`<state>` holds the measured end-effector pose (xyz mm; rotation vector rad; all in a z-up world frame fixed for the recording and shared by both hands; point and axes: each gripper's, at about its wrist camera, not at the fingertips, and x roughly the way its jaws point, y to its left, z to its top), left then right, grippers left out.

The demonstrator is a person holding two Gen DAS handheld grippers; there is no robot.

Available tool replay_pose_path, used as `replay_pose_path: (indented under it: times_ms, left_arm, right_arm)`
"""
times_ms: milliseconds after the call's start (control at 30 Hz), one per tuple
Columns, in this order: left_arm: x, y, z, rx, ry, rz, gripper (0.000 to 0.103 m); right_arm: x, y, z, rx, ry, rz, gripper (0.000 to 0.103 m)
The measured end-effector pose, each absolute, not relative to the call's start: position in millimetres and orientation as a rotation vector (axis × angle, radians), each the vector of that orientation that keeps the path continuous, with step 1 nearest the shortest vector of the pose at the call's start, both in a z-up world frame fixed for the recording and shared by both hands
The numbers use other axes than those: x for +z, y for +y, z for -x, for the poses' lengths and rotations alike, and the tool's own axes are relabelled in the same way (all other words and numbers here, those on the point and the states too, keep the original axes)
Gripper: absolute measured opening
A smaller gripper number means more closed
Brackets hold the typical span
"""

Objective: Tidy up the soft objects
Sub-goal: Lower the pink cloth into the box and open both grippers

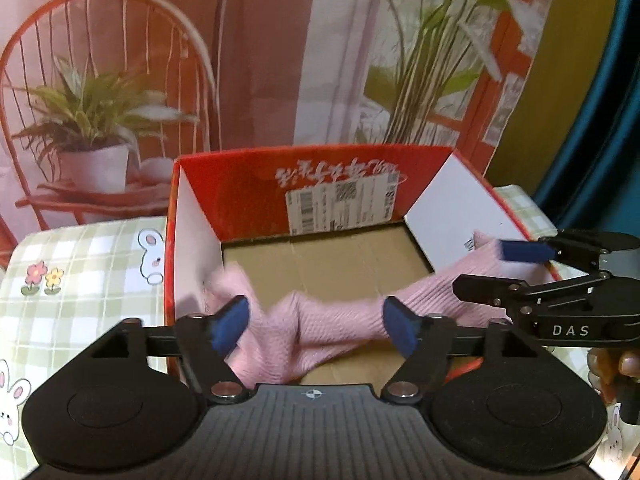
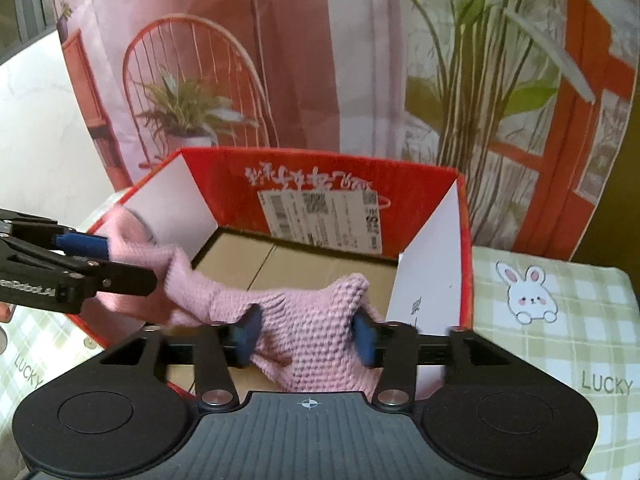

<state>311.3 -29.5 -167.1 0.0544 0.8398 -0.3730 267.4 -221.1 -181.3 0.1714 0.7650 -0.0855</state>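
Fingers of left gripper apart around pink knitted cloth, releasing it. Right gripper parted too, cloth between. Draped low inside open red cardboard box on checked surface.

A printed backdrop hangs behind everything, picturing a red wire-back chair with a potted plant on its seat, and taller green stems beside a red window frame. The surface below wears a green-and-white checked tablecloth with cartoon rabbits, small flowers and the word LUCKY. At the far right in the left wrist view a dark teal strip borders the backdrop. A pale wall shows at left in the right wrist view.
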Motion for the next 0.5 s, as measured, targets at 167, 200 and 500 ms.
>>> replay_pose_path:
  times_ms: [167,200,500]
  left_arm:
    - [-151.4,-30.7,-296.5,-0.371,0.790,-0.063,0.083]
    - [-148.8,-29.9,-292.6,-0.370,0.781,-0.063,0.085]
    - [-127.7,-14.7,-239.3,-0.318,0.683,-0.072,0.097]
  right_arm:
    - [-163.0,-219.7,-256.3,-0.120,0.692,-0.140,0.076]
    - [-159.5,-218.7,-253.3,-0.123,0.682,-0.135,0.079]
    - [-138.4,-199.5,-215.0,-0.125,0.611,-0.134,0.103]
